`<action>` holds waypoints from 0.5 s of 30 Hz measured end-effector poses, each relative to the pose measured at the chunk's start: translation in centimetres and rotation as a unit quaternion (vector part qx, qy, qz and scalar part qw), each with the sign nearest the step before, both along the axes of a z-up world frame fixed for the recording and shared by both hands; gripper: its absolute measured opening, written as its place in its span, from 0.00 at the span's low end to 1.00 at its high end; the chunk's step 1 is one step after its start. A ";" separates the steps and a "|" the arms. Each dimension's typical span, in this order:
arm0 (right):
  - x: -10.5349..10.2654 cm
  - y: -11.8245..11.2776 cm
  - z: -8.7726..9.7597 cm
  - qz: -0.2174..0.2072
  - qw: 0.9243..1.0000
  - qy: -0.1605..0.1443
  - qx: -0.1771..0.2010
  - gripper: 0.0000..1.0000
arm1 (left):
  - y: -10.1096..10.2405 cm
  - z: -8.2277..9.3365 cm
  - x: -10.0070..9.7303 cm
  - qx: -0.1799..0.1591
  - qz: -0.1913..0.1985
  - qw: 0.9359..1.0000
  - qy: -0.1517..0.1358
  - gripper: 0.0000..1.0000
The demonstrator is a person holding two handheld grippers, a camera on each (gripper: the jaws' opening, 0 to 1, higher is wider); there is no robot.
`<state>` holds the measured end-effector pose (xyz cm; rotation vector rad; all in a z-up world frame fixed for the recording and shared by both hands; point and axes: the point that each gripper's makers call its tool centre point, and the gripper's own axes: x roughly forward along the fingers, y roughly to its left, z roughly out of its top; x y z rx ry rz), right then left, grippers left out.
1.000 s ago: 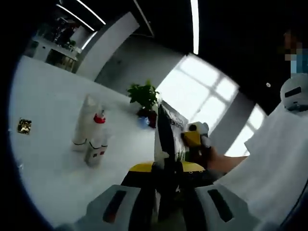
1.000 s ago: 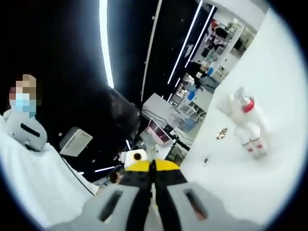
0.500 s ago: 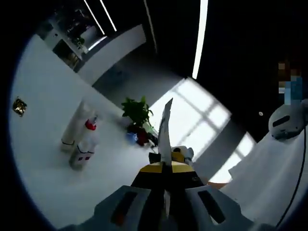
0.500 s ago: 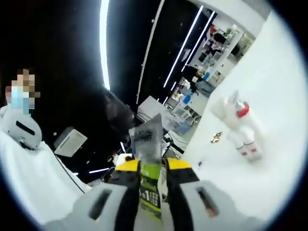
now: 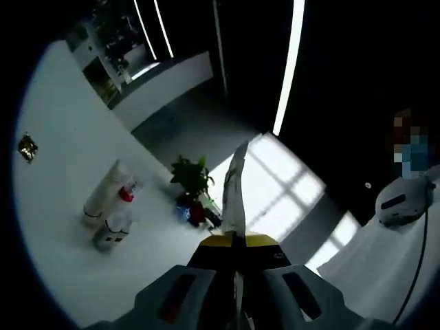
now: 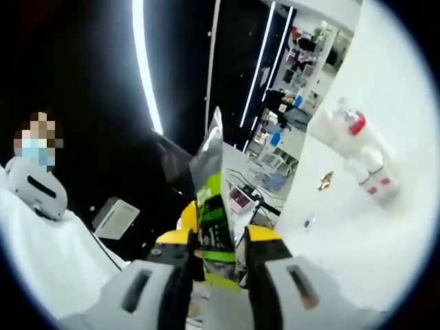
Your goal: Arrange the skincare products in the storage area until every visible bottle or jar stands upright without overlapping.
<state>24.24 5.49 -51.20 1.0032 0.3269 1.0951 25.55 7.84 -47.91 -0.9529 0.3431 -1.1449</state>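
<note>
Left gripper: the left gripper [image 5: 235, 289] is lifted off the white table [image 5: 62, 172], its view rolled so the tabletop slants up the left side; its jaws are pressed together on the bottom edge of a thin sachet [image 5: 234, 199], seen edge-on and rising straight up between them.

Right gripper: the right gripper [image 6: 218, 265] is likewise raised and tilted, the table [image 6: 385, 124] running down the right of its view; its jaws clamp the same flat sachet [image 6: 212, 206], whose face shows a silver top, a lime-green band and dark print. The pack stands up out of the jaws, leaning slightly.

Sachet: held in the air between both grippers, well apart from the products on the table.

Products on the table: a white tube [image 5: 103, 196] and a small white bottle with a red cap [image 5: 115, 223] are close together, touching or nearly so, in the left gripper view. In the right gripper view the same pair appear as the tube [image 6: 330, 124] and the red-capped bottle [image 6: 364, 155]. With both views rolled, I cannot tell whether they stand upright or lie flat.

Small item: a small gold-coloured piece [image 5: 27, 146] lies on the table apart from the pair, also seen in the right gripper view [image 6: 324, 181].

Surroundings: a potted plant [image 5: 192, 185] sits beyond the table edge near a bright window; a person in a white garment [image 6: 48, 234] stands behind the grippers.
</note>
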 end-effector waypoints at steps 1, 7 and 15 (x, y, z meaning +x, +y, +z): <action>0.1 -0.1 0.0 -0.002 1.000 0.001 0.002 0.27 | 0.0 -0.1 0.1 0.002 0.002 1.000 0.003 0.00; -0.1 -0.4 0.6 -0.003 0.999 0.023 0.036 0.03 | 0.4 -0.3 0.8 -0.009 0.013 1.000 0.026 0.00; -0.5 -0.1 1.1 -0.005 0.998 0.023 0.053 0.02 | 0.6 -0.6 1.0 -0.017 0.021 0.999 0.031 0.00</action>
